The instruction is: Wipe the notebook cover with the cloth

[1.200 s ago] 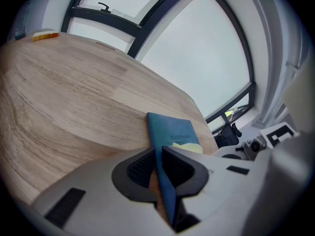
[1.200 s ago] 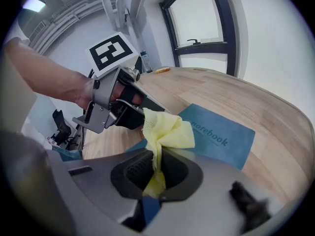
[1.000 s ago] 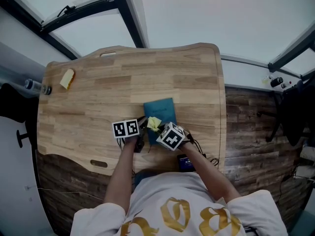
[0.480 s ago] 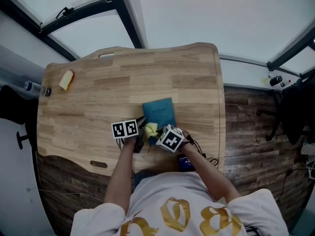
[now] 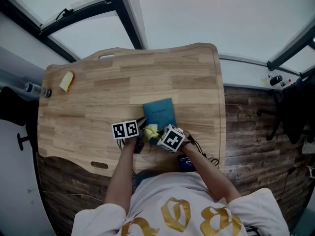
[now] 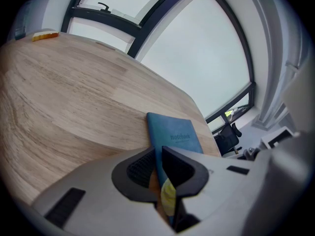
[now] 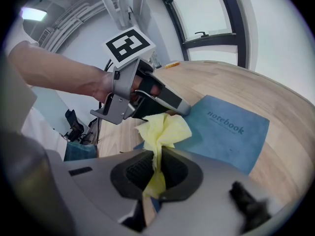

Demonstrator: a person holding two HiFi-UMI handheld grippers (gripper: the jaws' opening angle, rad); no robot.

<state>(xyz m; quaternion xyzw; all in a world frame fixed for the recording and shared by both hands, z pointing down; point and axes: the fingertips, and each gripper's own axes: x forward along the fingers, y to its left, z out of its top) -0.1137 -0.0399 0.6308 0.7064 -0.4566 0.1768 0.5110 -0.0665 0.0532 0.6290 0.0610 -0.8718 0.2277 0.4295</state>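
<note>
**Change noted:** over the last sec. the cloth (image 5: 151, 130) was drawn back from further up the cover toward the near-left corner of the notebook (image 5: 160, 113). The right gripper (image 7: 156, 162) was pulled toward the person with it. Over the latest half-sec. almost no further shift is seen. The left gripper (image 6: 158, 157) is unchanged throughout.

**Fingers:** the right fingers are clenched on a pinched fold of cloth, with the loose end spread forward over the blue cover. The left fingers are clamped on the notebook's near edge by its left corner, so it is held steady on the bench (image 5: 88, 92).

**Location:** the notebook lies flat and closed, title side up, at front-centre of the bench. The cloth rests on its near-left part, just beside the left fingers.

**Assessment:** one return stroke is judged complete and now at its end point. Only a near-left strip was passed over, so the far and right portions prob. remain to be wiped. An outward stroke is expected next.

**Risk:** the cloth may be snagged on the left fingers at the corner.
</note>
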